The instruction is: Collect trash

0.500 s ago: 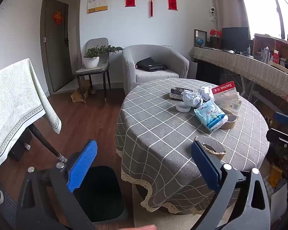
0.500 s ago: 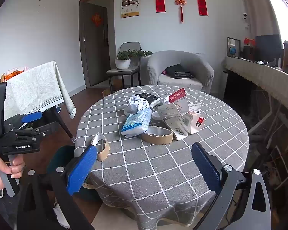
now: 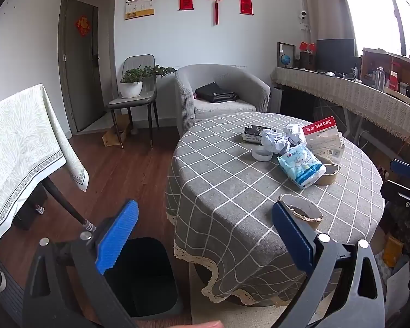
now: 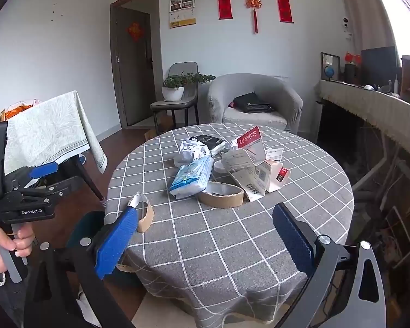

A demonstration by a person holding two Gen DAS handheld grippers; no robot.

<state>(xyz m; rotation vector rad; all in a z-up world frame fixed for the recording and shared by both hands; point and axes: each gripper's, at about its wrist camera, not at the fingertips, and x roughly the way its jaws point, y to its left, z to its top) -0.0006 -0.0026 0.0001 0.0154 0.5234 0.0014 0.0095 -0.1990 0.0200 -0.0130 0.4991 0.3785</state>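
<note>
Hovering near the tabletop (image 4: 232,246), both claws, left (image 3: 205,235) and right (image 4: 205,235), are spread wide and empty. Trash is piled mid-table: 2 tape rolls (image 4: 221,195), a packet (image 4: 192,176), crumpled paper (image 4: 192,150).

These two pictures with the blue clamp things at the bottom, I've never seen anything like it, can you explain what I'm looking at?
No robot here: a person holds a hand-operated gripper in each hand, each with a camera looking along its two blue fingers. One picture is from the left gripper, the other from the right gripper. Both stand open and hold nothing. In the right view you can also see the person's hand gripping the left tool.

Ahead is a round table under a grey checked cloth. On it lies trash: crumpled paper, a blue-and-white plastic packet, two used cardboard tape rings, torn SanDisk packaging and a dark small box. A dark bin stands on the floor beside the table.
</note>
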